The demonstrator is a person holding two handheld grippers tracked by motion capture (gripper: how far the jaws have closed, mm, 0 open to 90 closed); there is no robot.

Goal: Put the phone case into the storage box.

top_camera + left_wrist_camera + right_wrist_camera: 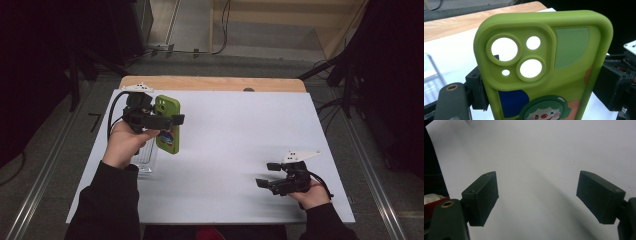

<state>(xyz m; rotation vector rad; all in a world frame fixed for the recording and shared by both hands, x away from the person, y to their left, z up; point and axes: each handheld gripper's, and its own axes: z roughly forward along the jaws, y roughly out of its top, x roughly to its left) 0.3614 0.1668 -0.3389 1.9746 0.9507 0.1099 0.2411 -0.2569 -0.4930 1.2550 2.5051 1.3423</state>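
The jaws of the left gripper [161, 120] are closed on a green phone case [167, 124], one black pad pressed against each long edge, as is seen in the left gripper view, where the case [544, 65] stands upright between the pads. Its back is turned to that camera: a raised camera surround with three round openings and one small hole is seen near the top, and below it a pale green patch, a blue patch, an orange patch and a clown face with green hair. In the high view the case is held clear above the left part of the desk [235, 135], with its long side running away from the person. The left hand [125, 142] is wrapped around the gripper's handle, and just beneath it a clear plastic tray [145, 157] lies on the white sheet that covers the desk.

The jaws of the right gripper [267, 175] stand wide apart with nothing between them; in the right gripper view only the bare white surface [536, 170] is seen past the two pads. That gripper is held low over the right near part of the desk by the right hand [312, 192], well apart from the case.

At the far edge of the desk a strip of bare wood [210, 83] is left uncovered.
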